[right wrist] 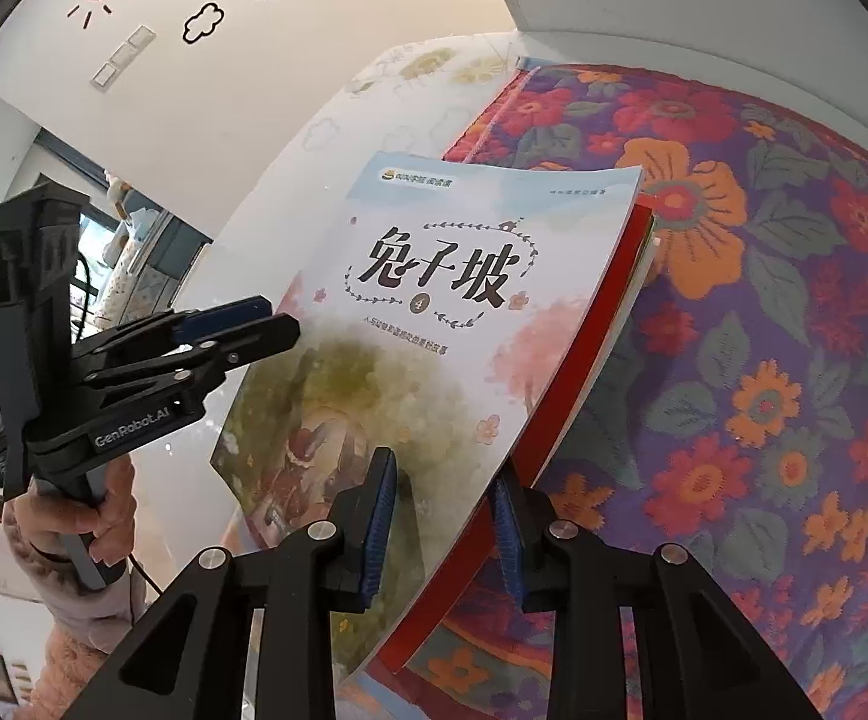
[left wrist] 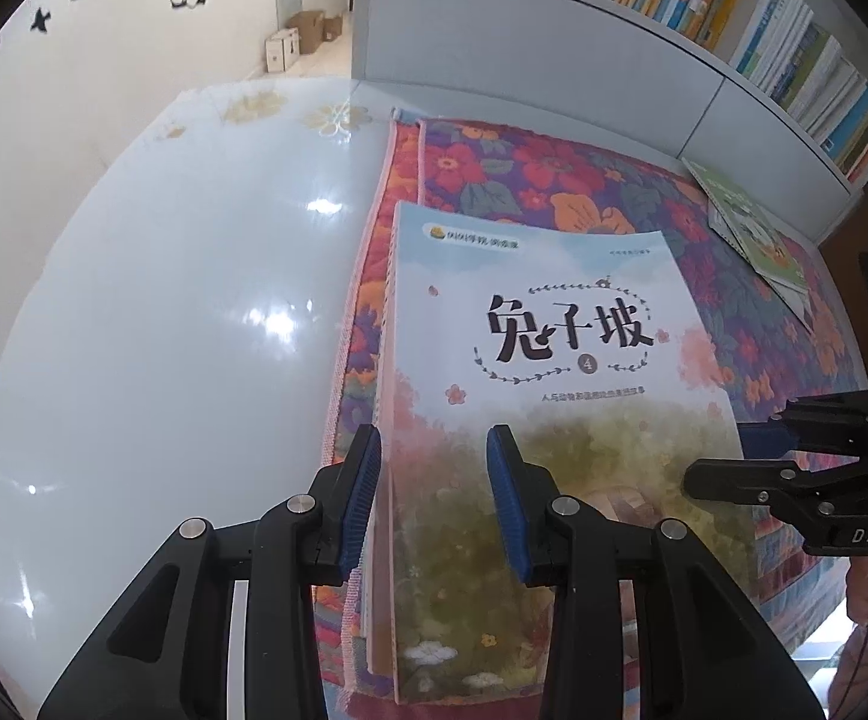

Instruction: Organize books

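The book (left wrist: 529,372), its pale cover lettered in black with a "4", sits on a stack at the left edge of the floral cloth (left wrist: 553,174), beside the bare white tabletop (left wrist: 164,300). In the left wrist view the left gripper (left wrist: 434,504) straddles the stack's spine edge, jaws apart, one blue pad outside the spine and the other over the cover; whether either pad presses the book cannot be told. That view alone shows a green book (left wrist: 757,240) lying near the cloth's far right edge, below a shelf (left wrist: 733,12) of upright books, and the right gripper (left wrist: 757,450) at the cover's right edge, its blue tip against it. The right wrist view shows what the other hides: the cover lifted and curling up off a red book (right wrist: 589,336) beneath, the right gripper (right wrist: 442,534) with jaws apart, one finger over the cover and one under its edge, not visibly clamping. It also shows the left gripper (right wrist: 254,324) from the side at the cover's left edge, gripped by a hand (right wrist: 83,525).
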`<act>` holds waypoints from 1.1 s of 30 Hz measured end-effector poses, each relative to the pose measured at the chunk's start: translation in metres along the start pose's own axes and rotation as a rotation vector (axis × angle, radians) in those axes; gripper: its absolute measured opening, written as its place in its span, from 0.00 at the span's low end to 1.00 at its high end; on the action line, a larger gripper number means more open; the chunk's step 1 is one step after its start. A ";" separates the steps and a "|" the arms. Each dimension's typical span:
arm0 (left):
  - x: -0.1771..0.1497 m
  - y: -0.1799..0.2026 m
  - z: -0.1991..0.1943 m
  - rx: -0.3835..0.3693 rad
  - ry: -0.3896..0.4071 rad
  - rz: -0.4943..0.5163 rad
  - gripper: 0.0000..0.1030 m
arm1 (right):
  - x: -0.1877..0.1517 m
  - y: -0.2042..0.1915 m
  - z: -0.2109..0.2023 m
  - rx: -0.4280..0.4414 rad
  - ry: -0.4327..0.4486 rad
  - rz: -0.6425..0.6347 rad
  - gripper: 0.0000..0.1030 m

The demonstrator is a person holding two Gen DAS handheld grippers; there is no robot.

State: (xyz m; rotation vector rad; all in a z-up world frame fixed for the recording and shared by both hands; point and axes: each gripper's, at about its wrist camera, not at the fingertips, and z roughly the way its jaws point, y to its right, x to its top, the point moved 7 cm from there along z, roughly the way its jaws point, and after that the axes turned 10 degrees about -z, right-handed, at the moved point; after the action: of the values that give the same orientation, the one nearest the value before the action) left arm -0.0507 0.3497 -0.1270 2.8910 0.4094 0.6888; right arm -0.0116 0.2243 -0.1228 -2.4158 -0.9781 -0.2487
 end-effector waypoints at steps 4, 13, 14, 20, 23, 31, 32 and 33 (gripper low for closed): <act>0.001 0.004 -0.012 0.020 0.040 -0.003 0.33 | 0.002 0.004 -0.002 -0.038 -0.014 0.016 0.30; 0.004 0.017 -0.019 0.044 0.058 -0.001 0.35 | -0.023 0.028 -0.013 -0.062 -0.035 0.081 0.37; 0.004 0.022 -0.019 0.039 0.057 0.003 0.35 | -0.026 0.032 -0.015 -0.068 -0.037 0.093 0.37; -0.001 0.047 -0.023 -0.010 0.051 0.016 0.35 | -0.040 0.043 -0.027 -0.100 -0.041 0.099 0.37; -0.002 0.063 -0.026 -0.024 0.058 0.028 0.35 | -0.047 0.049 -0.036 -0.113 -0.033 0.106 0.37; -0.003 0.113 -0.029 -0.069 0.064 0.065 0.35 | -0.072 0.071 -0.069 -0.147 0.007 0.132 0.37; -0.004 0.118 -0.030 -0.072 0.066 0.070 0.35 | -0.075 0.075 -0.073 -0.150 0.013 0.136 0.37; -0.005 0.127 -0.030 -0.077 0.067 0.077 0.35 | -0.078 0.078 -0.077 -0.150 0.018 0.140 0.37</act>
State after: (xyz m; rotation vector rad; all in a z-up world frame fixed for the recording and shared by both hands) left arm -0.0398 0.2293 -0.0777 2.8297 0.2746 0.7974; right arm -0.0128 0.0900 -0.1156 -2.6004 -0.8032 -0.3030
